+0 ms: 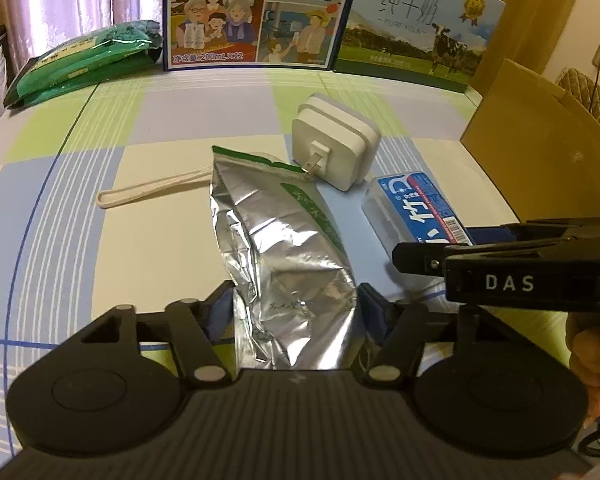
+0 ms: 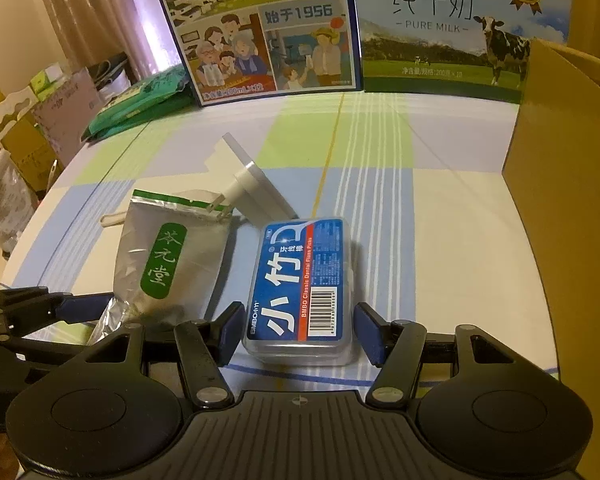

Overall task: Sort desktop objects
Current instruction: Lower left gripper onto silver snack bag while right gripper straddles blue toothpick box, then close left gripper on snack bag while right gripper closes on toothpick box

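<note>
A crumpled silver foil pouch (image 1: pixel 284 264) with a green label sits between the pads of my left gripper (image 1: pixel 296 312), which is shut on its near end. The pouch (image 2: pixel 168 256) also shows in the right wrist view, pinched at the left gripper (image 2: pixel 72 308). A blue floss pick box (image 2: pixel 300 292) lies flat on the cloth. My right gripper (image 2: pixel 300 334) is shut on its near end, one pad against each long side. From the left wrist view the box (image 1: pixel 412 208) lies right of the pouch, with the right gripper (image 1: pixel 420 258) at it.
A white plug adapter (image 1: pixel 332 148) and a cream spoon-like stick (image 1: pixel 152 192) lie just beyond the pouch. Two milk cartons (image 2: pixel 268 28) stand along the back. Green packets (image 1: pixel 88 60) lie at the back left. A brown cardboard box (image 2: pixel 564 184) stands at the right. The table edge curves on the left.
</note>
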`<action>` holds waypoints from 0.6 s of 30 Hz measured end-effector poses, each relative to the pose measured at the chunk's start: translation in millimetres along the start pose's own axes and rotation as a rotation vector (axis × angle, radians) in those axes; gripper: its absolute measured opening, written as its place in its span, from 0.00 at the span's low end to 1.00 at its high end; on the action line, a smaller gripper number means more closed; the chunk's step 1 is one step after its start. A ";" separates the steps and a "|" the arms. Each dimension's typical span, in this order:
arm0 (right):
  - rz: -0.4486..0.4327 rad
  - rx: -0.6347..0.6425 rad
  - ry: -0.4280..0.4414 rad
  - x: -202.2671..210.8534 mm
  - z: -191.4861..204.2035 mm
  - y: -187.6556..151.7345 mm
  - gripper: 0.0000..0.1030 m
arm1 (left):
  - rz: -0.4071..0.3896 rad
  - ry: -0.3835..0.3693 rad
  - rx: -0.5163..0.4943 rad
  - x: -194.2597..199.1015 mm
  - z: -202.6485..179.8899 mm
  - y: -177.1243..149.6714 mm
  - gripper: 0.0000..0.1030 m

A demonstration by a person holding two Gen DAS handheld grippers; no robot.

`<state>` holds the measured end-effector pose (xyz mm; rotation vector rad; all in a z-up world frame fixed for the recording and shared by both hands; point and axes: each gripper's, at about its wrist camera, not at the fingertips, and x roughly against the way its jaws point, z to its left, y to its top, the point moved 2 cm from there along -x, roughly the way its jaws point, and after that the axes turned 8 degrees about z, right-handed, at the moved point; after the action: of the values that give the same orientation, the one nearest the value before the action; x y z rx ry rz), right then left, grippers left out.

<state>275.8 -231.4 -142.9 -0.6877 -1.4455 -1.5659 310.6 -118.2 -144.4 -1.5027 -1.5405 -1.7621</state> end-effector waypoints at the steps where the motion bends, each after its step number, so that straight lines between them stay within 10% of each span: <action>1: -0.001 0.006 -0.002 1.5 1.0 -1.1 0.55 | 0.005 0.006 -0.009 1.8 -2.1 -0.1 0.53; 18: 0.046 0.001 0.036 68.9 12.1 -94.6 0.55 | 0.092 -0.004 -0.153 66.5 -30.0 -76.8 0.46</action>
<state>159.4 -240.6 -128.2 -0.6846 -1.3945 -1.5345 210.3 -94.4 -120.1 -1.6222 -1.3421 -1.8603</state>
